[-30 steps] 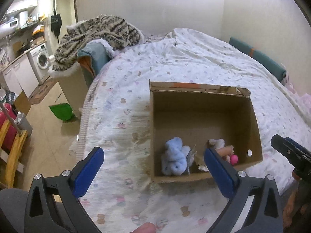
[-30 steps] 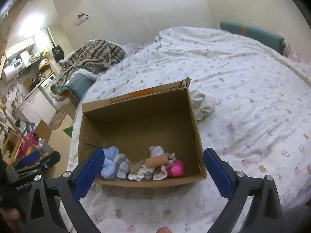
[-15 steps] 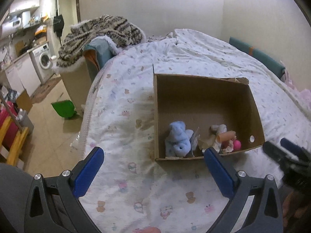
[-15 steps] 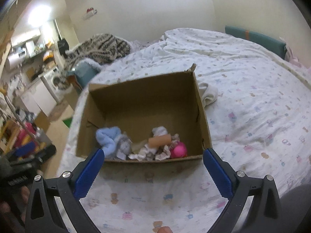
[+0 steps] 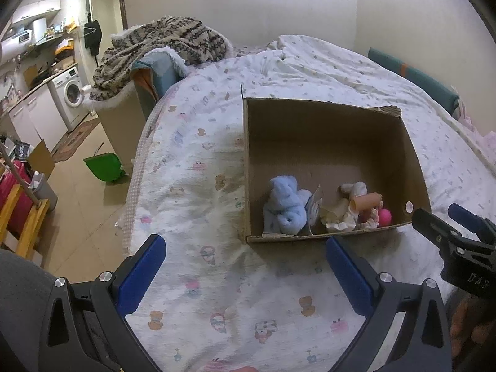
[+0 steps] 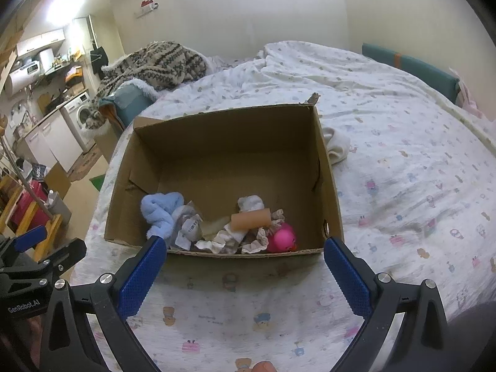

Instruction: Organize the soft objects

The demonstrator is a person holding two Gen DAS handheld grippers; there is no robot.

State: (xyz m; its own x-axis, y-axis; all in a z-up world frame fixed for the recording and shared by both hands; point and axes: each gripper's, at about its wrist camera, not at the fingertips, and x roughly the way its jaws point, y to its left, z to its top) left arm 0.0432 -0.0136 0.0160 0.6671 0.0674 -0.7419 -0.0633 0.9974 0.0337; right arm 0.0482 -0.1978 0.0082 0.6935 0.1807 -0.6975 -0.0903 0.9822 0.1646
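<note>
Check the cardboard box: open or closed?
Open. The cardboard box has no lid over it, and the blue plush and pink ball show inside.

Open cardboard box (image 6: 328,186) on bed, soft toys (image 6: 161,217) inside — near wall

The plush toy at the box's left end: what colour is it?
Light blue; the plush toy shows best in the left wrist view.
</note>
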